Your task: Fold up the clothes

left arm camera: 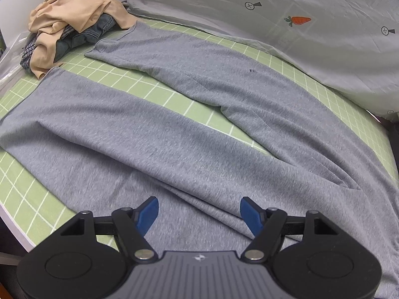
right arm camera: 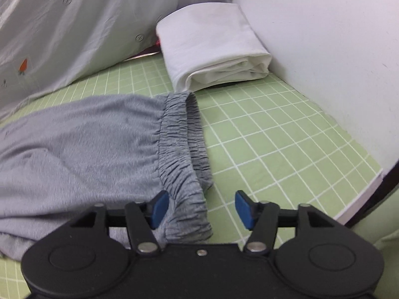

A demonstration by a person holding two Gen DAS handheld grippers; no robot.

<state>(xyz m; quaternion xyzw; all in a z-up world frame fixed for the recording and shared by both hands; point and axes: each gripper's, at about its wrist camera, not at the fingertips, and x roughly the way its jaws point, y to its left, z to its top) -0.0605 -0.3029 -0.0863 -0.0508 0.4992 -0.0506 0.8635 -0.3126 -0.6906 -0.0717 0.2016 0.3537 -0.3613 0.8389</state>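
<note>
Grey marl jersey makes up the one pair of trousers (left arm camera: 189, 134) spread flat on the green mat (left arm camera: 154, 87) with its white grid. In the left wrist view their long axis runs from the near right to the far left: two legs fan apart toward the far left, leaving a wedge of mat bare between them, and each ends in a plain hem. The left gripper (left arm camera: 199, 214) hovers over the near part of the cloth with its two blue fingers (left arm camera: 148, 214) spread wide, nothing between them.

In the right wrist view the waistband (right arm camera: 184, 149) is the trousers' right end, a broad gathered elastic strip, heavily puckered, running near to far across the mat. The right gripper (right arm camera: 200, 208) stands wide open too; its left blue finger (right arm camera: 159, 208) lies at the band's near end, its right one over bare mat. I cannot tell whether it touches the cloth.

One heap of clothes (left arm camera: 74, 30) sits at the far left beyond the leg hems: tan fabric draped over blue denim and something checked. One folded white cloth (right arm camera: 214, 47), a thick smooth rectangle, lies just beyond the waistband against a white wall (right arm camera: 324, 49). A pale grey sheet (left arm camera: 311, 25) printed with small carrots slopes along the far side.
</note>
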